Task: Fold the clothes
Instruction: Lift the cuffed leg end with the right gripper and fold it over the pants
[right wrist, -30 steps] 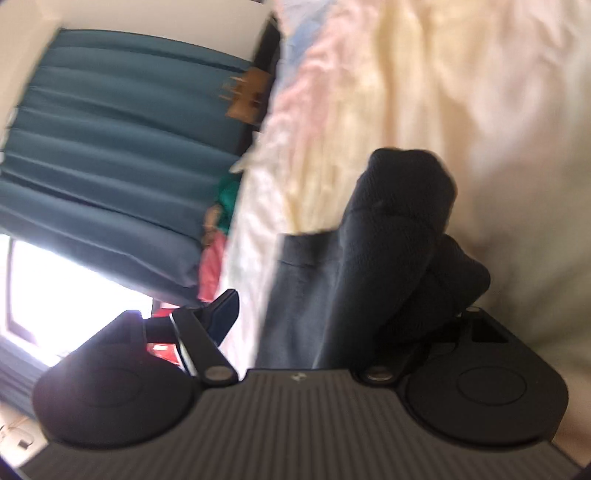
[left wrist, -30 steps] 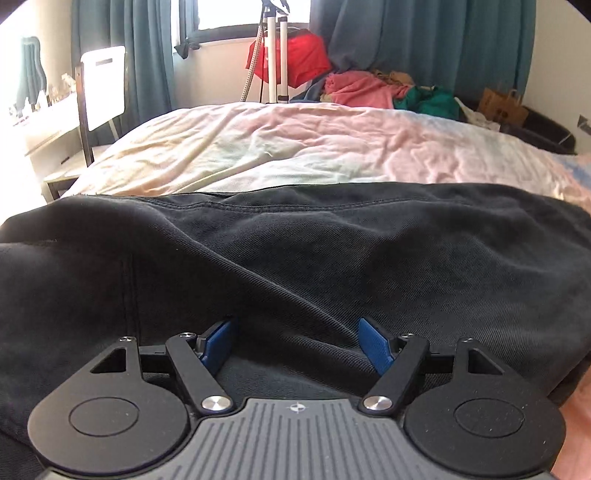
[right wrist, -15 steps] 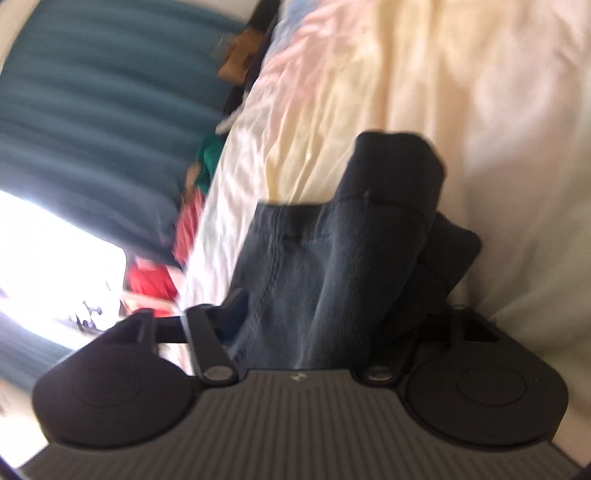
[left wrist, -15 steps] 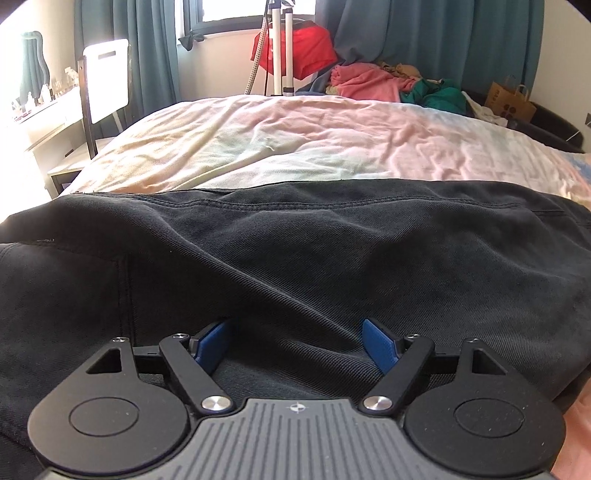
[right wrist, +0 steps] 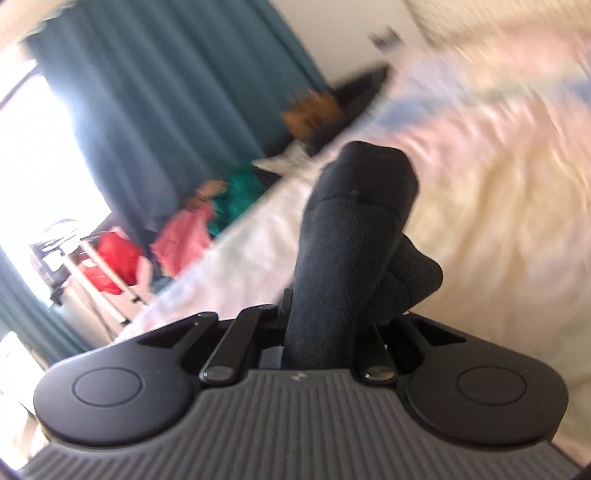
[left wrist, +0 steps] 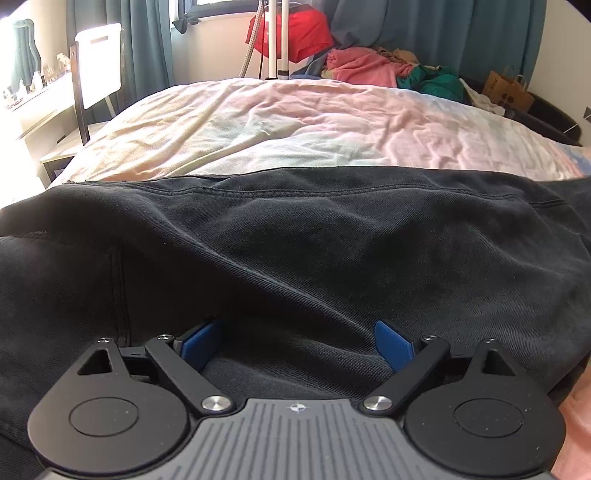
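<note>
A black garment (left wrist: 295, 240) lies spread across the near part of the bed, its hem seam running left to right. My left gripper (left wrist: 295, 343) is open, its blue pads (left wrist: 199, 341) resting low on the cloth with a fold between them. My right gripper (right wrist: 325, 317) is shut on a bunched end of the black garment (right wrist: 354, 229), which stands up from the jaws above the bedsheet. That view is tilted and blurred.
The bed has a pastel crumpled sheet (left wrist: 295, 125). Beyond it are a pile of pink and green clothes (left wrist: 388, 70), a red item on a white stand (left wrist: 291, 33), a chair (left wrist: 96, 74), a paper bag (left wrist: 508, 92) and teal curtains (right wrist: 166, 92).
My right gripper has closed on the bunched cloth and lifted and turned, so more of the room shows. The left gripper stays open and has sunk slightly towards the garment.
</note>
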### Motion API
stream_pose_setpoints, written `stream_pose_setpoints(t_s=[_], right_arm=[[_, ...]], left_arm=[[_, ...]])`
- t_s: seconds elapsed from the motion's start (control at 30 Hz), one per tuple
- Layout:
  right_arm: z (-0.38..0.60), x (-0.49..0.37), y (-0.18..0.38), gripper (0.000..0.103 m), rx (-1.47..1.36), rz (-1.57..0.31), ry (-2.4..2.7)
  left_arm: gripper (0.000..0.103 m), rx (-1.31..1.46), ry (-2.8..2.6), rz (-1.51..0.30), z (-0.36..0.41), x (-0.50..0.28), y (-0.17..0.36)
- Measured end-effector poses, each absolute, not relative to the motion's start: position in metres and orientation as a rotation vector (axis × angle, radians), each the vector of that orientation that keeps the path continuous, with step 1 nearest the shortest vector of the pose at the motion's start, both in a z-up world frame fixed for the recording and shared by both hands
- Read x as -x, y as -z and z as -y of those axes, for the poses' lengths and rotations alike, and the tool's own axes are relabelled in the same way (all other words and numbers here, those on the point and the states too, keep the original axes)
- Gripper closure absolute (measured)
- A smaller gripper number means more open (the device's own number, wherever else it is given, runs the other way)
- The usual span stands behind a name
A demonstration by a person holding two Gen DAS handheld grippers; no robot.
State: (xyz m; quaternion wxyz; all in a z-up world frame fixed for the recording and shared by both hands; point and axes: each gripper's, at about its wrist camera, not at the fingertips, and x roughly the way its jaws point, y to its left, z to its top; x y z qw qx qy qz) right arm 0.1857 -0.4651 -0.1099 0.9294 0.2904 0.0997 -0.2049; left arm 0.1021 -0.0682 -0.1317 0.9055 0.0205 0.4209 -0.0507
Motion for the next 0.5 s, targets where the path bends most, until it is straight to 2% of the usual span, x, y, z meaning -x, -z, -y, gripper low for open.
stream_pose_setpoints(t_s=[0.13, 0.27, 0.37, 0.5], right_arm=[[0.395, -0.182, 0.062, 0.091, -0.368, -0.095, 0.279], [0.301, -0.177, 0.049, 0.091, -0.133, -0.043, 0.12], [0.223, -0.178, 0.074, 0.091, 0.072, -0.097, -0.002], [0.148, -0.179, 0.143, 0.091, 0.367, -0.289, -0.2]], left_arm=[[0.011, -0.013, 0.101, -0.85, 0.058, -0.102, 0.115], [0.011, 0.056, 0.07, -0.781, 0.039, -0.097, 0.094], [0.011, 0.094, 0.041, -0.748, 0.025, -0.094, 0.083], [0.011, 0.16, 0.019, -0.752, 0.008, -0.094, 0.078]])
